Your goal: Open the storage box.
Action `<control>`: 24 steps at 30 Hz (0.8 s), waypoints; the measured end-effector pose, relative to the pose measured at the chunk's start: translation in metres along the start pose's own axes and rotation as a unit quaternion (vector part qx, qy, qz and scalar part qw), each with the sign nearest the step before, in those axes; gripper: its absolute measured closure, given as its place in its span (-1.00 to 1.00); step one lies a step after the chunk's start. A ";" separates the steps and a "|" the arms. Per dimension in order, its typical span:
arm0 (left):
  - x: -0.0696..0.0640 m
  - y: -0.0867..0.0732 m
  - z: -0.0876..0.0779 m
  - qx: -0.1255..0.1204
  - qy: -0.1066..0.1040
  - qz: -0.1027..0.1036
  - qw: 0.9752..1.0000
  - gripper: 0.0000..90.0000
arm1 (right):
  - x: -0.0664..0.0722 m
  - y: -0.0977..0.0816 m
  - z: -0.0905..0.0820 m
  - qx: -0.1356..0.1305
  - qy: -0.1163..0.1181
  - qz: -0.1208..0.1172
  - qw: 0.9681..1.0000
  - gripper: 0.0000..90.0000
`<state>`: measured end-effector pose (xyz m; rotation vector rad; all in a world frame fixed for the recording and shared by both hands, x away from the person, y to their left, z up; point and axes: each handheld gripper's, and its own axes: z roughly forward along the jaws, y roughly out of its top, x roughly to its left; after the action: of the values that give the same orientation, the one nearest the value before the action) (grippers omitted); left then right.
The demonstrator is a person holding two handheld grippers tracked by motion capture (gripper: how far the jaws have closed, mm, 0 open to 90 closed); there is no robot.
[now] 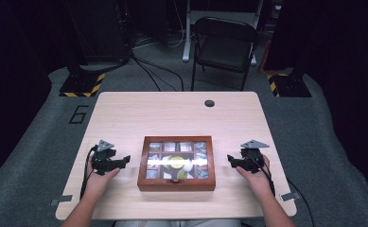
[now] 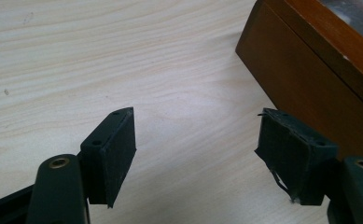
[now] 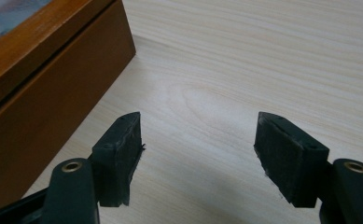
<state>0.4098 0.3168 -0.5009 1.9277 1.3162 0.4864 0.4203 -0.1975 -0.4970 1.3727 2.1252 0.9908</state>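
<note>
Overhead, glass-lidded wooden box [image 1: 176, 185] shows packets inside.

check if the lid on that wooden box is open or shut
Shut. The wooden box has its glass-topped lid lying flat, and the right gripper view shows just a thin seam between lid and base.

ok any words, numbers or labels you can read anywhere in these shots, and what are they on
"6": dark numeral on the grey floor, left of the table's far left corner.
Yellow and black hazard stripes mark a stand base on the floor; they carry no words.
Packets under the wooden box's glass lid show print too small and glare-washed to read.
Nothing readable on the left gripper or right gripper.
</note>
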 end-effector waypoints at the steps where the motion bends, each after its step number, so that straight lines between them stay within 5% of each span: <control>1: -0.001 0.000 0.000 -0.001 -0.001 0.000 1.000 -0.38 | 0.000 0.000 0.000 -0.003 0.002 -0.002 1.000 -0.30; 24: -0.020 0.005 -0.023 -0.022 -0.020 -0.007 1.000 -0.37 | 0.023 0.010 -0.021 -0.011 0.044 -0.009 0.999 -0.35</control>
<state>0.3893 0.3059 -0.4806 1.8829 1.2816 0.4629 0.4024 -0.1812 -0.4748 1.3203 2.1788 1.0825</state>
